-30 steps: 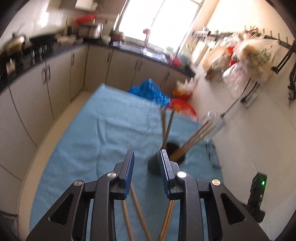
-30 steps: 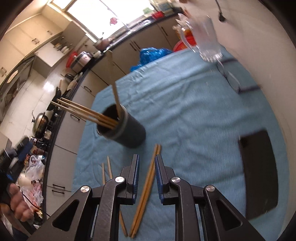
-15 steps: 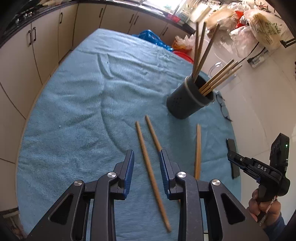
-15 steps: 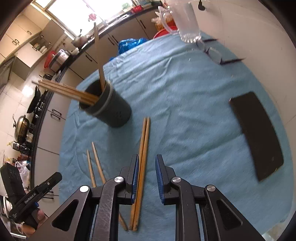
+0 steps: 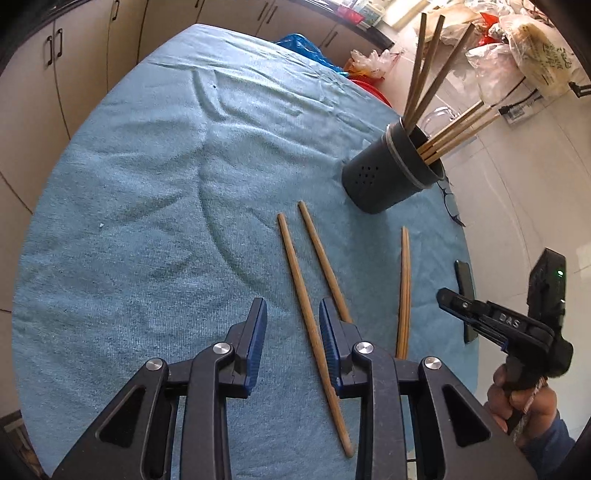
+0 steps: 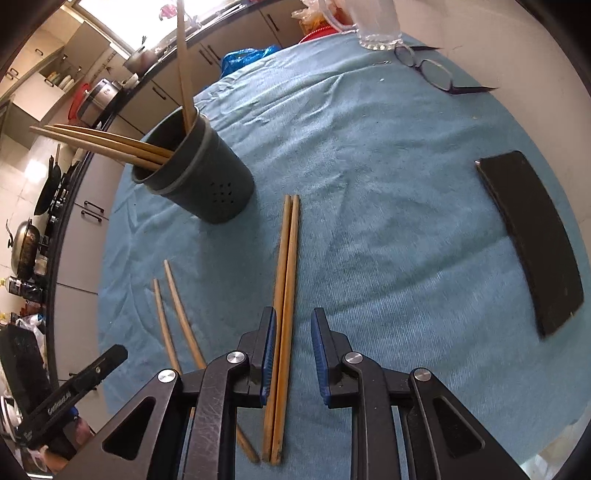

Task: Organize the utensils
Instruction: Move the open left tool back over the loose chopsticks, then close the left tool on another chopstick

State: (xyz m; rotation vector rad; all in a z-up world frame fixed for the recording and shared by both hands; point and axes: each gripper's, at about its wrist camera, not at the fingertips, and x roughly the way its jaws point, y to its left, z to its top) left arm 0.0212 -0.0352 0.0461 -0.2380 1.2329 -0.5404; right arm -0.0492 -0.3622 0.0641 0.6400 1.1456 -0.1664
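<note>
The left claw hovers spread over the tabletop with nothing pinched, its blue-padded fingers straddling the near half of one long wooden chopstick that lies flat on the light blue towel-like cloth covering the tabletop. A second loose wooden chopstick lies just beside the first, angled slightly away from it, and its near end passes under the claw's right-hand finger. Farther to the right on the cloth lies a tight pair of wooden chopsticks pressed side by side. The right claw is likewise spread and empty; that same pair runs between its fingers, hugging the left-hand pad, whether touching it cannot be told. Beyond the loose sticks stands the dark grey cylindrical utensil holder with small drain holes in its wall, upright on the cloth and well apart from both claws; it already carries several wooden chopsticks that fan out over its rim, some leaning far to one side and others standing nearly upright. To the right of the right claw a flat black rectangular phone-like slab rests on the cloth near its edge. At the far end of the cloth lie dark-framed spectacles just beside a clear glass mug. Past the tabletop run beige kitchen cabinets under a dark counter.
</note>
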